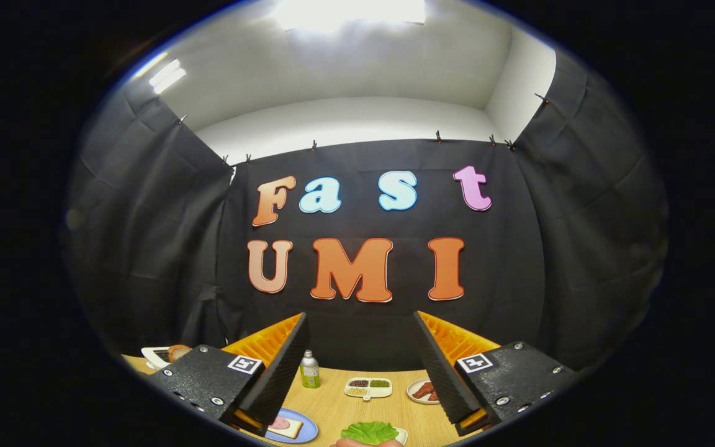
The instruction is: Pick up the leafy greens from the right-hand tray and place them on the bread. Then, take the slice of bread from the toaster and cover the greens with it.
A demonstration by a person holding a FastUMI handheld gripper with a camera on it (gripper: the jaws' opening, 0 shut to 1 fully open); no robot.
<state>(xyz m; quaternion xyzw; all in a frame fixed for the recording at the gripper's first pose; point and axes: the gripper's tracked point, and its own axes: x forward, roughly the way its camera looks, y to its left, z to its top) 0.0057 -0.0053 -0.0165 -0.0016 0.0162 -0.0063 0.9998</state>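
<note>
We count one leafy green (370,431), one bread slice (285,426) on one blue plate (308,433), one bottle (310,369), one divided dish (368,387), one toaster (162,355), and two gripper fingers (270,366), spread apart.

A bottle (310,369) stands on the counter (339,410) (green label); right of it a divided dish (368,387), then a meat plate (422,390).

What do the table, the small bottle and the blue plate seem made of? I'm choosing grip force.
Table: likely wood or laminate, pale matte grain. Bottle: seemingly clear plastic or glass, silvery cap. Blue plate: smooth and glossy, plastic or ceramic, unclear which. The tongs are open above the table, holding nothing.
</note>
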